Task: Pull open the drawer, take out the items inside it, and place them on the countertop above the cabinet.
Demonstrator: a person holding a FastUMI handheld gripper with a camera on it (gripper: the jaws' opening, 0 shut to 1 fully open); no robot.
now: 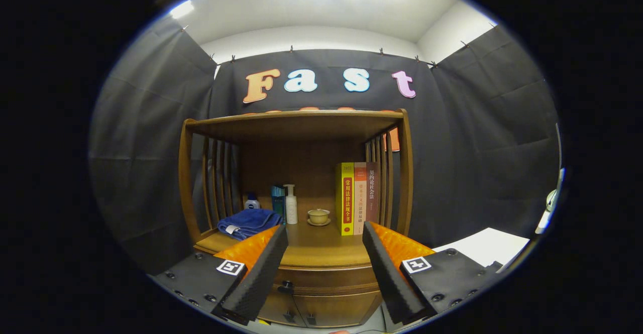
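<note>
A wooden cabinet stands ahead of me with its drawer (pixel 326 279) closed below the countertop (pixel 321 246). A small dark knob (pixel 286 287) sits on the drawer front, close to my left finger (pixel 261 268). My gripper (pixel 325 233) is open, its two black-padded fingers spread wide with nothing between them, held a little back from the cabinet and slightly above the drawer. The drawer's contents are hidden.
On the countertop lie a folded blue towel (pixel 248 222), a small blue jar (pixel 252 203), a teal bottle (pixel 278 201), a white pump bottle (pixel 291 205), a yellow cup on a saucer (pixel 318 216) and three upright books (pixel 356 198). A shelf (pixel 296 118) roofs this space. Cabinet doors (pixel 321 311) sit under the drawer.
</note>
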